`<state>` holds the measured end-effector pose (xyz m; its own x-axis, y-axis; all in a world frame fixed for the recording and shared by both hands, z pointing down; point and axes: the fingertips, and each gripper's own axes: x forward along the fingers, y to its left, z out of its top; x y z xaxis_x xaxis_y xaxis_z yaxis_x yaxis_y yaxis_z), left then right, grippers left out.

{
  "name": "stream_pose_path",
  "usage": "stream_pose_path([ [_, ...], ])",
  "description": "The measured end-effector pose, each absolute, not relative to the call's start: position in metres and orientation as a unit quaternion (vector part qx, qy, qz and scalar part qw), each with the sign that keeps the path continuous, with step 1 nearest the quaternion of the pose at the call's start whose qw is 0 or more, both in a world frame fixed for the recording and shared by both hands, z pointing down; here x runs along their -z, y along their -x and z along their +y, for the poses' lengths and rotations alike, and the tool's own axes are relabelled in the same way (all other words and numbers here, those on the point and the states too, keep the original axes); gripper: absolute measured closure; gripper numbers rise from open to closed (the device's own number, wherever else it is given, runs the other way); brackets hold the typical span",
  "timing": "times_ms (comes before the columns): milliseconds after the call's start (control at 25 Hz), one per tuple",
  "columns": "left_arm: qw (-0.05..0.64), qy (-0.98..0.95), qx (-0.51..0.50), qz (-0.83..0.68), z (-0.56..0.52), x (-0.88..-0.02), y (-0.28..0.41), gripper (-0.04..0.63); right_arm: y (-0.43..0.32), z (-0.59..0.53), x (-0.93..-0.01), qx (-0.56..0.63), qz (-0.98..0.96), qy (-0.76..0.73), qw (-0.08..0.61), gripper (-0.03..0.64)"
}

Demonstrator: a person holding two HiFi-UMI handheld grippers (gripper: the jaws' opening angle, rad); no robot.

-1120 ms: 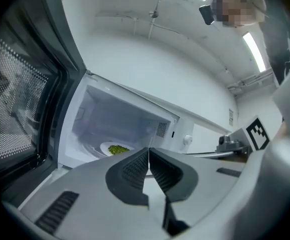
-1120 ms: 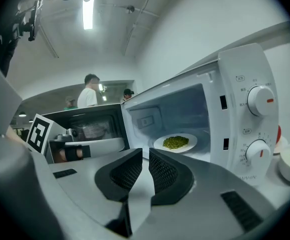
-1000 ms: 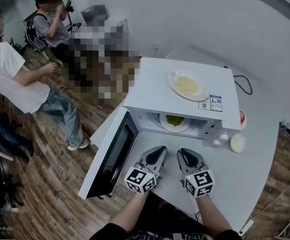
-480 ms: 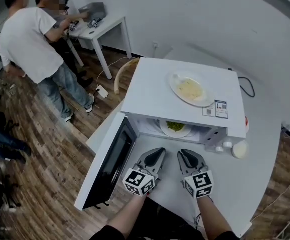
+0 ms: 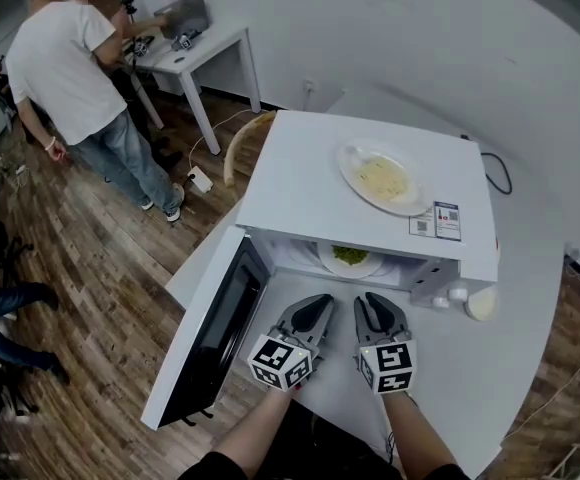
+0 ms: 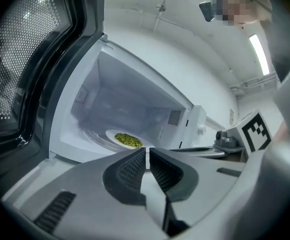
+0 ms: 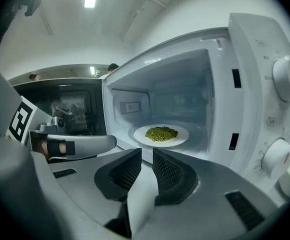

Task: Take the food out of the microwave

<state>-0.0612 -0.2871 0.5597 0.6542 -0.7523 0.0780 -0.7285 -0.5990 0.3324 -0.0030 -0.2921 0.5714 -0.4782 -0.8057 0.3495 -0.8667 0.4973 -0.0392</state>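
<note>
The white microwave (image 5: 360, 193) stands open, its door (image 5: 210, 333) swung out to the left. Inside, on the turntable, lies a white plate of green food (image 5: 350, 257) (image 6: 126, 139) (image 7: 161, 133). My left gripper (image 5: 316, 312) (image 6: 147, 156) and right gripper (image 5: 372, 311) (image 7: 146, 160) hover side by side over the table just in front of the opening, both pointing at the plate. Both are shut with nothing between the jaws. Neither touches the plate or the microwave.
A second plate with pale yellow food (image 5: 382, 178) rests on top of the microwave. A small white lidded container (image 5: 481, 303) stands on the table at the microwave's right. A person (image 5: 75, 68) stands by a white desk (image 5: 195, 43) at the far left.
Both grippers have sunk slightly and stayed shut in front of the opening. The head view has shifted; the people at the far left have moved about.
</note>
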Motion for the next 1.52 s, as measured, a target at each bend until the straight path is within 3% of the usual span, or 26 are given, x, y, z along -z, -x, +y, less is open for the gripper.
stream_pose_path([
  [240,0.175,-0.891,0.031,-0.418,-0.287,-0.564,0.067,0.583,0.013,-0.307,-0.562,0.040,-0.852,-0.463,0.241,0.555],
  [360,0.177,-0.889,0.028,-0.421,-0.286,-0.568,0.072,0.583,0.026,-0.313,-0.568,0.139,-0.841,-0.412,0.321,0.498],
  [680,0.195,-0.885,0.028,-0.422,-0.289,-0.569,0.073,0.583,0.029,-0.332,-0.584,0.174,-0.826,-0.369,0.390,0.497],
  [1040,0.211,-0.880,0.031,-0.423,-0.294,-0.572,0.073,0.572,0.026,-0.328,-0.586,0.222,-0.810,-0.382,0.386,0.535],
  [1120,0.224,-0.879,0.035,-0.420,-0.295,-0.573,0.071,0.454,0.026,-0.324,-0.586,0.230,-0.810,-0.382,0.381,0.538],
  [1160,0.232,-0.878,0.038,-0.417,-0.296,-0.574,0.069,0.439,0.026,-0.323,-0.585,0.233,-0.811,-0.383,0.377,0.538],
  [1520,0.323,-0.861,0.101,-0.379,-0.302,-0.568,0.053,0.439,0.029,-0.301,-0.580,0.240,-0.828,-0.371,0.346,0.540],
])
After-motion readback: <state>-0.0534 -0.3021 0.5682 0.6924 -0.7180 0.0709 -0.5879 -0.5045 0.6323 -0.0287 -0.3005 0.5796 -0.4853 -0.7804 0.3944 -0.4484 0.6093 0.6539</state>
